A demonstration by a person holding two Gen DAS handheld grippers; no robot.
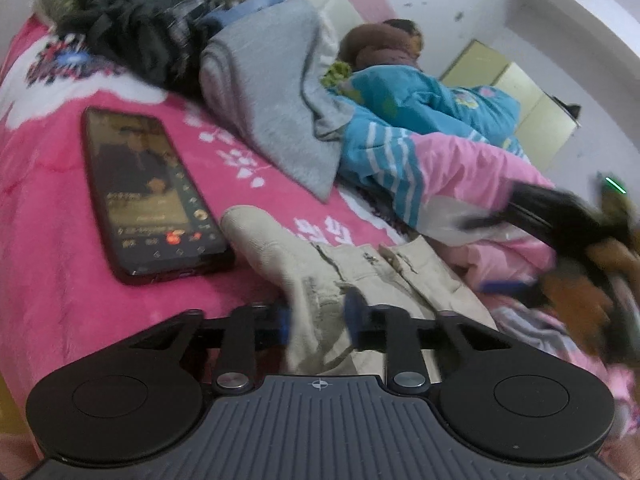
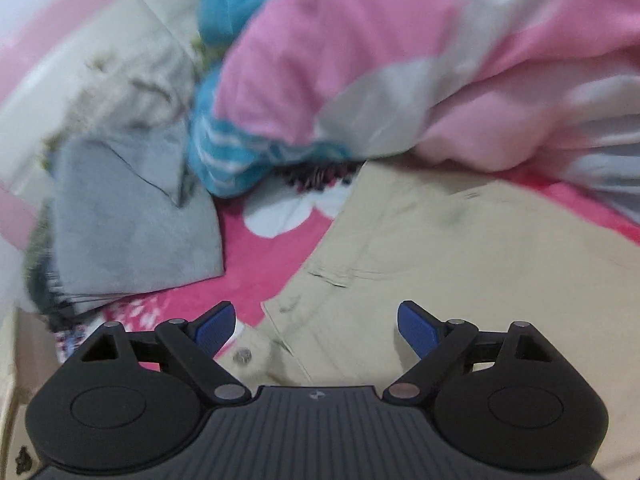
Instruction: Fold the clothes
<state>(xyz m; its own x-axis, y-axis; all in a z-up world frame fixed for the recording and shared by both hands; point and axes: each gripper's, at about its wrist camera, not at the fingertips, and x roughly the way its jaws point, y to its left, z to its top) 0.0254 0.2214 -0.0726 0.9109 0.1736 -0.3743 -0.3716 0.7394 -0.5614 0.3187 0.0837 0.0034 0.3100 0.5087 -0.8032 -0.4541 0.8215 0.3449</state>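
1. Left gripper (image 1: 318, 316) was clamped on beige trousers (image 1: 360, 276), bunched at the pink blanket (image 1: 52, 280) near edge.
2. Right gripper (image 2: 316, 328) was held wide, nothing pinched, above the trousers' waistband, probably; blurred.
3. Phone (image 1: 148, 192) lay just beside.

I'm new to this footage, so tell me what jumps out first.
The left gripper is shut on a bunched edge of the beige trousers, low in its view on the bright pink blanket. A lit phone lies just left of them. The right gripper hangs open over the trousers' button end.
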